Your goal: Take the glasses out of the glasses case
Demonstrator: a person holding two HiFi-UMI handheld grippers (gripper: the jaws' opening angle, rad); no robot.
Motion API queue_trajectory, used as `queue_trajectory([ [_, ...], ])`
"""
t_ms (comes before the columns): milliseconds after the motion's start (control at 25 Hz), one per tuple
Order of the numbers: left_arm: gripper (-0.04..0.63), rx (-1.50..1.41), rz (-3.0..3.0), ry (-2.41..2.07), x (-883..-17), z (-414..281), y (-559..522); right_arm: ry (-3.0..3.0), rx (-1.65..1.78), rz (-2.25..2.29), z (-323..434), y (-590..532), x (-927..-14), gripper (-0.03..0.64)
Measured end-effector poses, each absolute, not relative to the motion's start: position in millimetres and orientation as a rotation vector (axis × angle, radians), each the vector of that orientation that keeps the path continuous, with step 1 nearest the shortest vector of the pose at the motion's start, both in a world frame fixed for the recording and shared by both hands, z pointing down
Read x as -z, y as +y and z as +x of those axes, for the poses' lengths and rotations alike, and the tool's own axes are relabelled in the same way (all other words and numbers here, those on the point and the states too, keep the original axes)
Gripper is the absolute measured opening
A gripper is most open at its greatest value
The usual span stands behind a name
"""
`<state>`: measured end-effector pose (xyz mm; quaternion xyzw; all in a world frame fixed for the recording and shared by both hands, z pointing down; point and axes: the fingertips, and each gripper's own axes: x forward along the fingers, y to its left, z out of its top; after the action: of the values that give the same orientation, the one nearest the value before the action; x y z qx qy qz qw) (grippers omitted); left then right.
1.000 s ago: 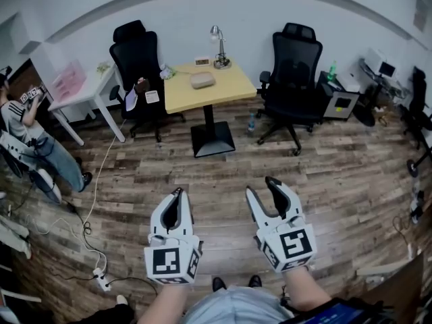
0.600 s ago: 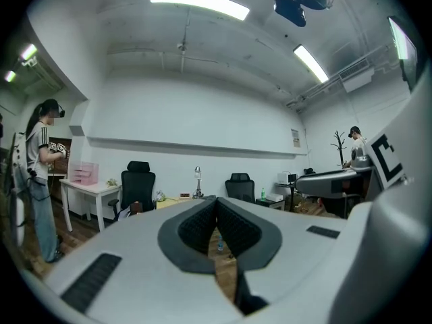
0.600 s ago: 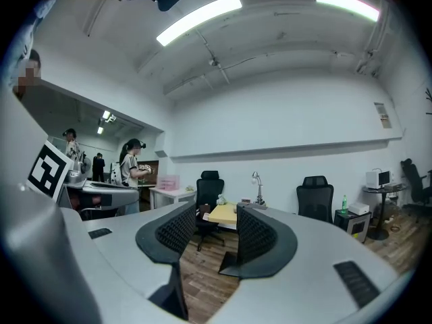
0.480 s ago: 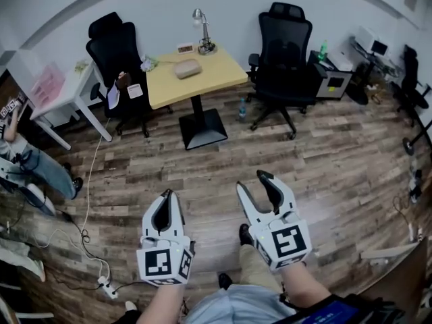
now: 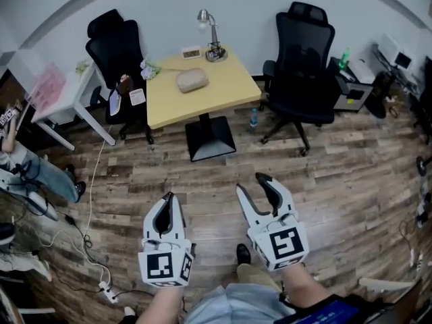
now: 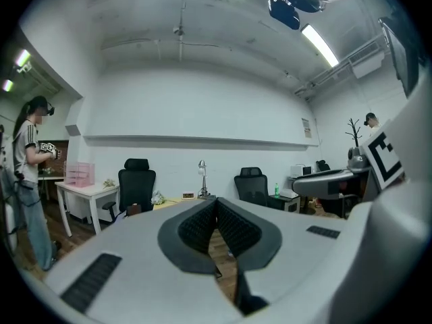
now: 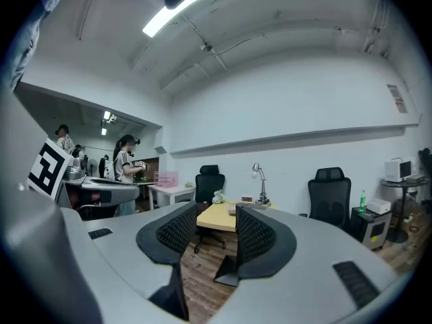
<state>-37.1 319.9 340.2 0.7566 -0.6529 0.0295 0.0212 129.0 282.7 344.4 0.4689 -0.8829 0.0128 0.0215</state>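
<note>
The left gripper (image 5: 168,202) is held with jaws pressed together, the right gripper (image 5: 253,184) with jaws spread. The glasses case (image 5: 192,80) is seen well ahead of both, on the yellow table (image 5: 226,94).

The glasses case (image 5: 192,80) is beige, the table (image 5: 226,94) yellow, the floor (image 5: 337,171) brown wood-grain.

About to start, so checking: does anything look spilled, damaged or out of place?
Nothing spilled or damaged. The case lies flat on the table. Only oddities: a bottle stands on the floor beside the table, and a cable trails across the floor.
</note>
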Motion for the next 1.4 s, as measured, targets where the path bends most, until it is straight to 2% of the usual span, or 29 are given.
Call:
queue_trajectory([
  [360, 0.006, -0.111, 2.332, -2.088, -328, -32, 235, -2.802, -0.044, 1.368, 127, 193, -341, 0.189],
  [760, 0.006, -0.045, 2.295, -2.096, -338, -57, 162, -2.795, 0.007, 1.304, 100, 118, -345, 0.189],
  [1400, 0.006, -0.015, 2.323, -2.030, -341, -155, -54, -2.777, -0.039, 1.314, -4, -86, -348, 0.190],
])
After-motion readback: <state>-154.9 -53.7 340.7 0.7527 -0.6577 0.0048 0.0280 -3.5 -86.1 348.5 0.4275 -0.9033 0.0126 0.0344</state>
